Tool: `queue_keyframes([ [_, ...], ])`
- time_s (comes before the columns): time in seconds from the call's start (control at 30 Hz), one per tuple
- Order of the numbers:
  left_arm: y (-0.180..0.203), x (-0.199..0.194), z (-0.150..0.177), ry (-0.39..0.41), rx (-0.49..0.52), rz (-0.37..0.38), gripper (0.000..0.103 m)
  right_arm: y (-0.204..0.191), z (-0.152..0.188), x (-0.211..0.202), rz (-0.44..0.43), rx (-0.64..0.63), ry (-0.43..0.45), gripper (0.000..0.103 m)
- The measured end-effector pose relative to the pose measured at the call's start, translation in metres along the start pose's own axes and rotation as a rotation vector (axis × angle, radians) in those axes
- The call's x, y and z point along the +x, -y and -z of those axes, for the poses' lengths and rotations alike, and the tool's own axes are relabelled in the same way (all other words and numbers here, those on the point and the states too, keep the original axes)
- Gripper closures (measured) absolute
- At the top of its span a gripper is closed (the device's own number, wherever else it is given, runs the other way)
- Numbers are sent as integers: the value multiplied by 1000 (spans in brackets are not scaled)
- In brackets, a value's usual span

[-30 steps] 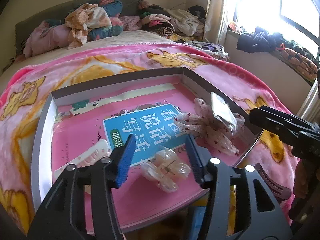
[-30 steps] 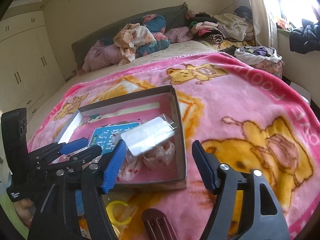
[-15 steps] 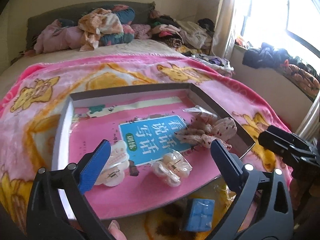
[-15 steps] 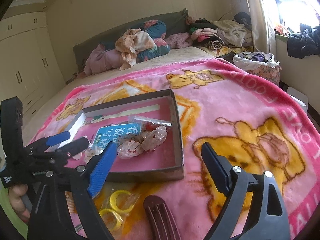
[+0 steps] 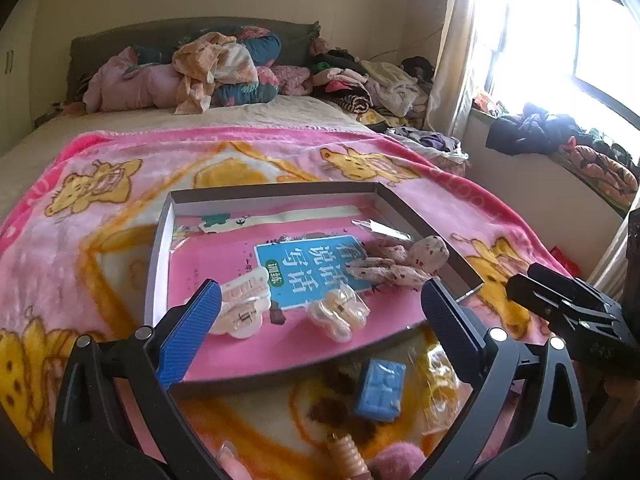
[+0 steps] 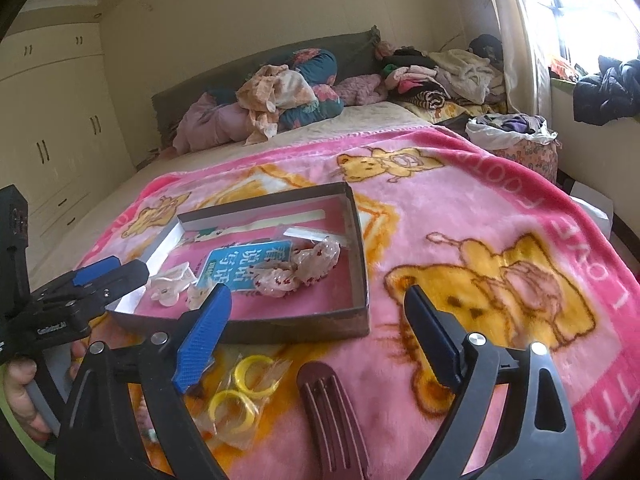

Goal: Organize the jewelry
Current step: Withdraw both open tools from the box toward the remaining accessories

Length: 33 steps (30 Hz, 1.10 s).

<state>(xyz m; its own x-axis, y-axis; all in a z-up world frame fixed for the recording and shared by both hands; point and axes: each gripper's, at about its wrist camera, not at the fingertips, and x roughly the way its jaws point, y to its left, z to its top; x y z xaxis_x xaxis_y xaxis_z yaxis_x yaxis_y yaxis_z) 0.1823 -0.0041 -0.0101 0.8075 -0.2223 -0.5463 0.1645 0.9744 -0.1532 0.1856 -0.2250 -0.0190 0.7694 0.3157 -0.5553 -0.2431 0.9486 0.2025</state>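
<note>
A shallow grey box point(image 5: 158, 248) point(image 6: 358, 248) with a pink floor lies on the pink blanket. In it lie two pale hair clips point(image 5: 242, 308) point(image 5: 340, 314), a spotted fabric scrunchie point(image 5: 404, 260) point(image 6: 304, 268) and a clear packet point(image 5: 380, 226). In front of the box lie a blue clip point(image 5: 380, 390), a bag of yellow rings point(image 6: 240, 388) and a dark maroon hair clip point(image 6: 332, 412). My left gripper point(image 5: 316, 328) is open and empty above the box's near edge. My right gripper point(image 6: 316, 332) is open and empty above the maroon clip.
The pink cartoon blanket point(image 6: 480, 240) covers the bed. Piled clothes and pillows point(image 5: 216, 72) sit at the headboard. A windowsill with dark clothes point(image 5: 532, 128) is on the right. White wardrobes point(image 6: 52, 120) stand to the left.
My left gripper opened wide, releasing a pale hair clip into the box, and drew back. My right gripper pulled back from the box; the clear packet now lies on the scrunchie.
</note>
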Motion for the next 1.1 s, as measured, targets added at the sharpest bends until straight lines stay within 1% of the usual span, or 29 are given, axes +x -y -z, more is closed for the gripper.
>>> queue_keyframes([
  [0.5, 7, -32, 16, 30, 28, -19, 12, -8, 15, -22, -24, -22, 3, 17],
  [0.77, 5, -44, 27, 29, 18, -18, 12, -13, 22, -29, -39, -36, -1, 17],
  [1.1, 0, -55, 43, 10, 13, -27, 12, -23, 31, -34, -57, -62, -15, 17],
])
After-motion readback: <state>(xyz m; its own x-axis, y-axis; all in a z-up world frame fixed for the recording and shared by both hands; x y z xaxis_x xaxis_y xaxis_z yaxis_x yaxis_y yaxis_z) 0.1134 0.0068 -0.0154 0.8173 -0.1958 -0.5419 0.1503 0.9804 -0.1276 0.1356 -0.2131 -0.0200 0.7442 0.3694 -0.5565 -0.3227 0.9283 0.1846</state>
